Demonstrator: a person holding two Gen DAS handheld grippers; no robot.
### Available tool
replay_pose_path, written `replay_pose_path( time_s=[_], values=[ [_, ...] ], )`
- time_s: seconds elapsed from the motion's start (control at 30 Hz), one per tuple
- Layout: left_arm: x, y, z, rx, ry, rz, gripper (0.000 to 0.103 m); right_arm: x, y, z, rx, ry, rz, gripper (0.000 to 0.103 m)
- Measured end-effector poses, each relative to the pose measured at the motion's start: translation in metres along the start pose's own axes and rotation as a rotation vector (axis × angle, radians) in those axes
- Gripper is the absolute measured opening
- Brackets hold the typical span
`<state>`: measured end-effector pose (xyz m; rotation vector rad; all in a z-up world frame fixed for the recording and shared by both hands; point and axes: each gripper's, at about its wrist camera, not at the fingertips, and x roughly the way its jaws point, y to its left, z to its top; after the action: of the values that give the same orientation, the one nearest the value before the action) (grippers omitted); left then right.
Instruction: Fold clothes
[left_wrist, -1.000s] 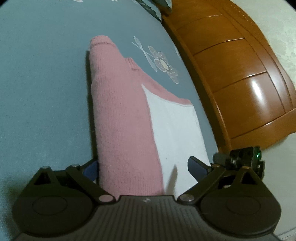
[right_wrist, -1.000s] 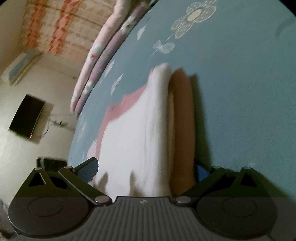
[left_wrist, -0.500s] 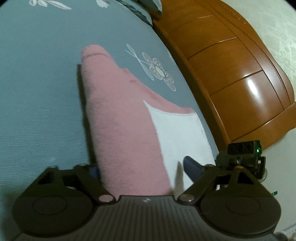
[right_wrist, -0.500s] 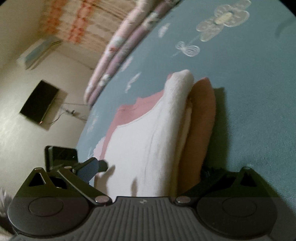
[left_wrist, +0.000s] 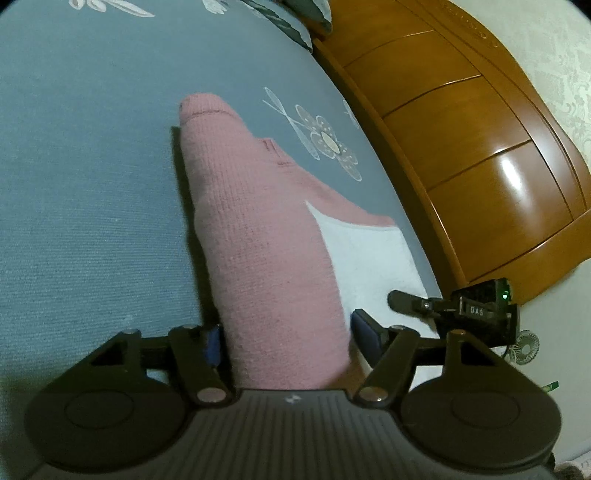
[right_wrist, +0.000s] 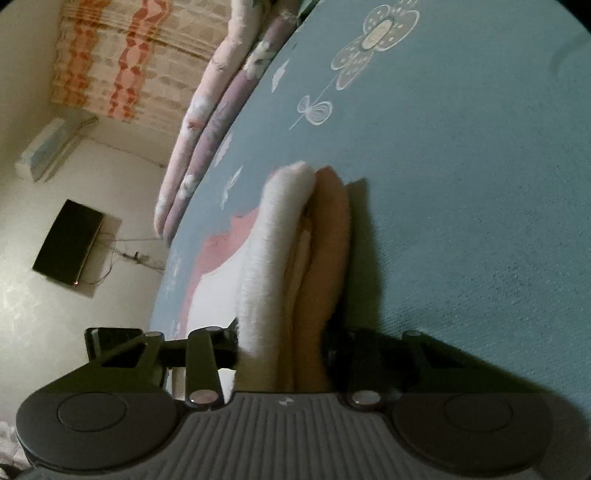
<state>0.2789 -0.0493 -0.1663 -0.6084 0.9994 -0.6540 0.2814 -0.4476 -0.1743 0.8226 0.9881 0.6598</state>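
A pink and white knit sweater (left_wrist: 258, 229) lies folded lengthwise on the blue flowered bedsheet (left_wrist: 92, 184). My left gripper (left_wrist: 288, 341) is shut on the raised pink fold at its near end, with fabric filling the space between the blue pads. In the right wrist view the same sweater (right_wrist: 273, 251) stands up as a thick white and pink ridge. My right gripper (right_wrist: 280, 347) is shut on that ridge, its jaws pressing both sides. The right gripper's black finger (left_wrist: 410, 301) also shows over the white panel in the left wrist view.
A glossy wooden headboard (left_wrist: 461, 147) borders the bed on the right of the left wrist view. Rolled pink quilts (right_wrist: 221, 92) lie along the far side of the sheet (right_wrist: 461, 221). A dark screen (right_wrist: 68, 245) hangs on the wall beyond.
Both grippers' jaws have narrowed from wide open onto the sweater's folded edge. The fabric has bunched into a taller ridge between the fingers.
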Motion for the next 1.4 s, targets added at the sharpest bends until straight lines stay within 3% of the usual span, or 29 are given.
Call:
replay_pose_path(
  time_s=[0.6,0.83,1.13,1.4],
  values=[
    [0.007,-0.014,-0.001,-0.035,-0.031,0.085,0.064,0.005,0.035,-0.023,-0.053,-0.083,-0.229,0.042],
    [-0.002,-0.029,-0.002,-0.063,-0.043,0.13,0.053,0.001,0.05,-0.029,-0.066,-0.125,-0.262,0.042],
    [-0.009,-0.065,0.006,-0.018,-0.074,0.098,0.047,-0.028,0.072,-0.021,-0.127,-0.187,-0.242,0.041],
    [0.024,-0.109,0.028,0.027,-0.063,0.035,0.047,-0.077,0.084,0.002,-0.18,-0.275,-0.277,0.041]
  ],
)
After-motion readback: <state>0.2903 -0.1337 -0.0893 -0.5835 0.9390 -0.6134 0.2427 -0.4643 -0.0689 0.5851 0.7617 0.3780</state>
